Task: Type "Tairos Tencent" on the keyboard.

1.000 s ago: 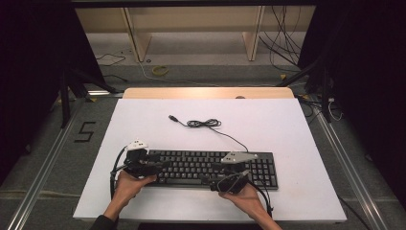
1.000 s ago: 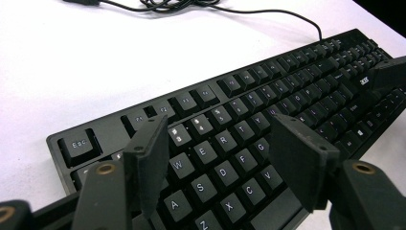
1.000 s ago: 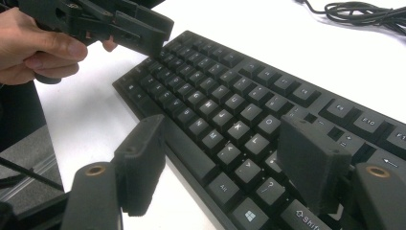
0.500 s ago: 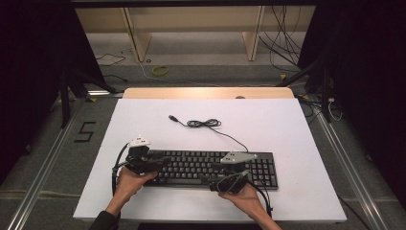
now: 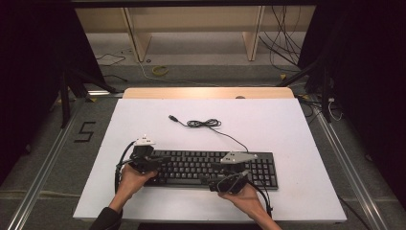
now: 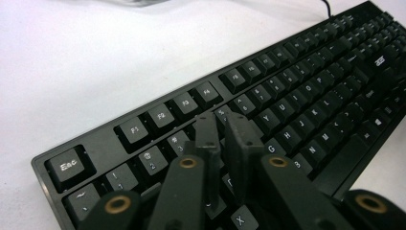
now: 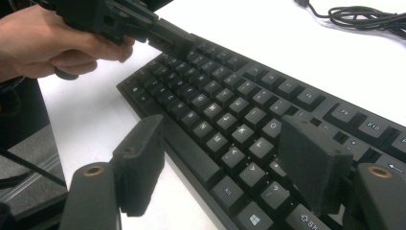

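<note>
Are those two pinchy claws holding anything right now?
No. The left gripper is nearly shut on nothing above the keyboard; the right gripper hangs open over its front edge.

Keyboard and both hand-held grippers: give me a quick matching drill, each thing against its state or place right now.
Things:
1. left hand-held gripper
2. right hand-held gripper
3. keyboard
4. cable

States or places:
A. partly coiled on the white table, behind the keyboard
B. jaws wide apart, straddling the keyboard's near edge
C. jaws just closed together, nothing between them, tips over the upper-left keys
D. lying flat near the table's front edge

Pairs: 1-C, 2-B, 3-D, 4-A
</note>
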Motion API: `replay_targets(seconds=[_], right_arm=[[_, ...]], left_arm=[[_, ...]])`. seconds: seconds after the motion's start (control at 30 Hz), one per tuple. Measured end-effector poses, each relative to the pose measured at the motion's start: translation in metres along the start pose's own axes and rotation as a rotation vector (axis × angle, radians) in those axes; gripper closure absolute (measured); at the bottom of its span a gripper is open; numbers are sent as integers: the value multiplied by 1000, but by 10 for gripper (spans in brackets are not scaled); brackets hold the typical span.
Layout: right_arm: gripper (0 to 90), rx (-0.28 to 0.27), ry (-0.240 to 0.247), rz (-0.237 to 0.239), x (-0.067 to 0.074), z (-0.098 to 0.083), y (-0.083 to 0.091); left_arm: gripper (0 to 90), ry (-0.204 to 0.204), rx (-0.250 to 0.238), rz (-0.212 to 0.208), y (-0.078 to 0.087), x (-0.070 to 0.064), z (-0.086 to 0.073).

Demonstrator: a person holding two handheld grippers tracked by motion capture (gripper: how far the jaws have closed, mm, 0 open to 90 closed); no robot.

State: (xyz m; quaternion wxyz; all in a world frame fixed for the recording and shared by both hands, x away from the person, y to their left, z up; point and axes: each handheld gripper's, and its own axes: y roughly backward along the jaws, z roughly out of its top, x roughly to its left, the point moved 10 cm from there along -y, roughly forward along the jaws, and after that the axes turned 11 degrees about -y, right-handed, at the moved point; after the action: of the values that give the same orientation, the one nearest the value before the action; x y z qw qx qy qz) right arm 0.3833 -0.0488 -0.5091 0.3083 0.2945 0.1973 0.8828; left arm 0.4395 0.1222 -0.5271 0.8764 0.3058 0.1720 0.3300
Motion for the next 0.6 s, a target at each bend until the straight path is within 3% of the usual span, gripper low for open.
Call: replay_targets(seconds=[0.2, 0.6], right_arm=[[331, -4, 4, 0, 0, 0, 0], [327, -4, 5, 1, 0, 0, 0]], left_arm=[[887, -18, 31, 1, -6, -1, -4], [890, -9, 64, 2, -13, 0, -10]])
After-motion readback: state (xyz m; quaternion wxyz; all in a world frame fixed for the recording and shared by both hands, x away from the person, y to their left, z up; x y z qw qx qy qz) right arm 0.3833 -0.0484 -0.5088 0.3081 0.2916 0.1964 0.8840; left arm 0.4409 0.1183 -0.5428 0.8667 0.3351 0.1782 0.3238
